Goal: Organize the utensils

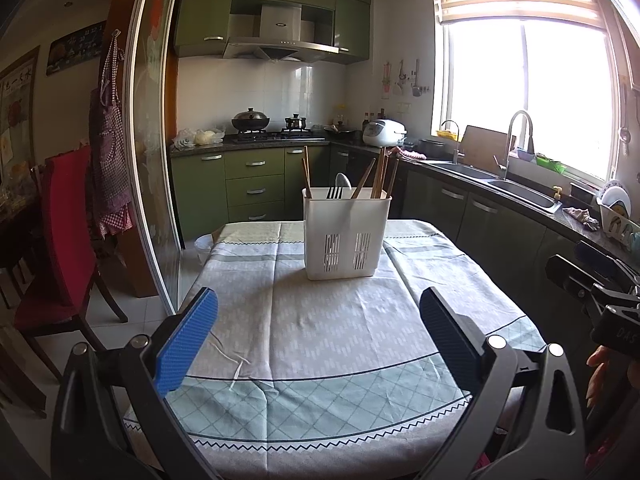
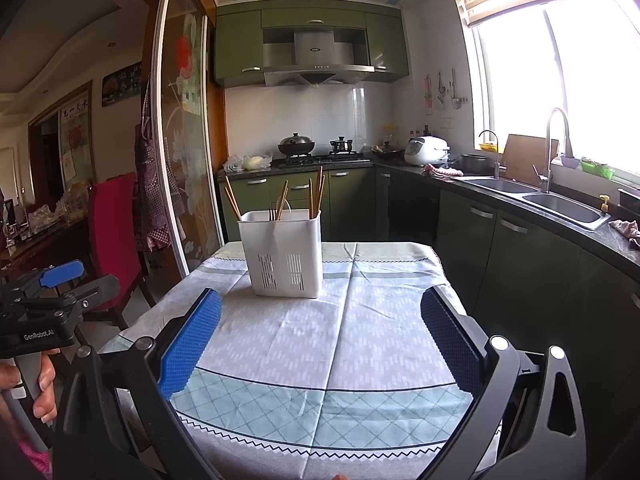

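A white plastic utensil holder (image 1: 346,236) stands upright on the far half of the cloth-covered table (image 1: 320,340). Wooden chopsticks (image 1: 382,172), a fork (image 1: 333,192) and a spoon (image 1: 342,184) stick up from it. It also shows in the right wrist view (image 2: 285,254), with chopsticks (image 2: 316,196). My left gripper (image 1: 318,300) is open and empty, held over the near half of the table. My right gripper (image 2: 320,304) is open and empty, also short of the holder. The right gripper shows at the left wrist view's right edge (image 1: 580,276); the left gripper shows at the right wrist view's left edge (image 2: 60,280).
A red chair (image 1: 60,240) stands left of the table beside a sliding glass door (image 1: 152,160). Green cabinets, a stove with pots (image 1: 252,120), a rice cooker (image 1: 382,132) and a double sink (image 1: 520,192) line the back and right walls.
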A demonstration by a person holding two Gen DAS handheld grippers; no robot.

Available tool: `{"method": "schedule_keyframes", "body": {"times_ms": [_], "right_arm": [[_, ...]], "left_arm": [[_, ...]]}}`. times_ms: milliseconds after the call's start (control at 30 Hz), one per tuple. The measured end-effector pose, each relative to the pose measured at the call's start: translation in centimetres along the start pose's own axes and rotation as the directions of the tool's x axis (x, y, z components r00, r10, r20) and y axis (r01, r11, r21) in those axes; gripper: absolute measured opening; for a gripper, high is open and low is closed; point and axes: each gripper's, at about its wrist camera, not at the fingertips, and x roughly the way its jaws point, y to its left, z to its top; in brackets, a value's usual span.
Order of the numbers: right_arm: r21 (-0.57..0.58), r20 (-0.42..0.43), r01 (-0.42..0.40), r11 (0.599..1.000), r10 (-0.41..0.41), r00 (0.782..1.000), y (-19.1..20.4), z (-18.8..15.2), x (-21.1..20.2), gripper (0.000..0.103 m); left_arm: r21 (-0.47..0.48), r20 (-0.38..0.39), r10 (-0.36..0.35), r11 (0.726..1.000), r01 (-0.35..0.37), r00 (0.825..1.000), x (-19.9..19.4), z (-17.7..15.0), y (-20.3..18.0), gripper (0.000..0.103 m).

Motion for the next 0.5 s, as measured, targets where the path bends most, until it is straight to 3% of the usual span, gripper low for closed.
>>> {"method": "schedule_keyframes", "body": {"times_ms": [500], "right_arm": [[0.011,-0.009,-0.013,1.000,0.013,1.000,-0.11,-0.05,0.09,0.098]], "left_arm": [[0.007,0.003,0.006,1.000,-0.006,1.000,-0.16,0.34,-0.25,0.096]]}}
